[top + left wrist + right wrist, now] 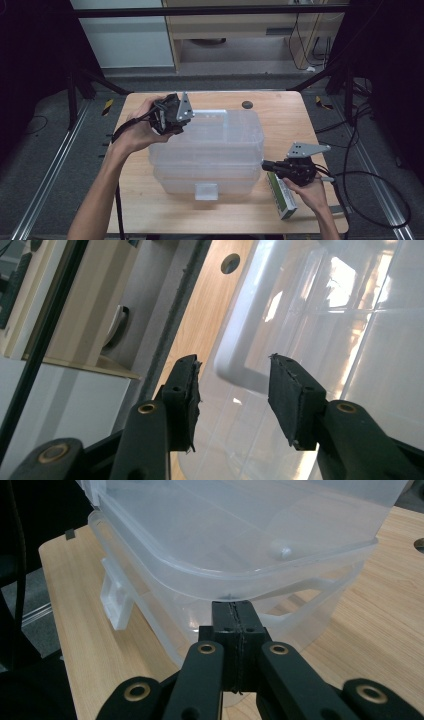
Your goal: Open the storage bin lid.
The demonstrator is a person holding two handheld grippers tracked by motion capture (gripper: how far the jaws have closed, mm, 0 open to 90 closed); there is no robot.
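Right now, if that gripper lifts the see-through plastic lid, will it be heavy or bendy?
Probably light: the clear lid looks thin-walled. It may flex, being wide and held near one corner by the left gripper. Its glossy surface hints at slipperiness.

Light wood counter (280,120) sits in the middle of a pretty dark room, with a round hole (247,104) near its far edge. Grey carpet floor (40,150) all around it, metal rails (47,175) running along both sides. Behind the counter there's a beige cabinet (240,22) and a white panel (125,40) to its left. Black cables (360,165) trail on the floor right of the counter.
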